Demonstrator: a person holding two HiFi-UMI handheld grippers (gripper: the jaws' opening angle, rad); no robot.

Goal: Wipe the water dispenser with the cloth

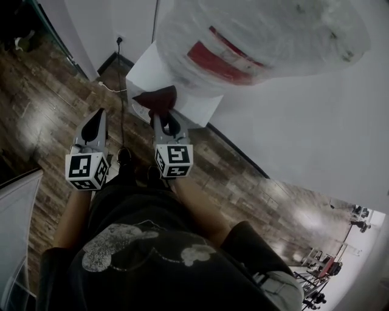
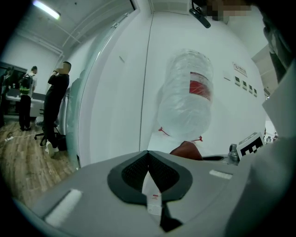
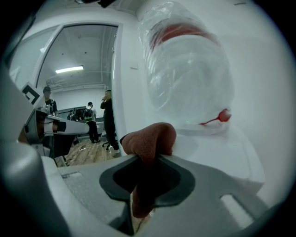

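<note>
Right tongs [image 3: 147, 162] clamp reddish-brown cloth [image 3: 150, 138], apparently resting on white water dispenser [image 3: 222, 148] top below clear plastic bottle [image 3: 189, 74]. Left tongs [image 2: 148, 155] closed, empty.

Dark wood-plank floor [image 1: 55, 91], white wall [image 1: 316, 121], ceiling strip light [image 2: 46, 9]; perhaps a glass partition [image 3: 83, 60].

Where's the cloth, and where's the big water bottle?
cloth [image 3: 150, 138]: right gripper view, on its bunched-up top end.
water bottle [image 1: 273, 24]: head view, on its clear side beside the red label.
</note>
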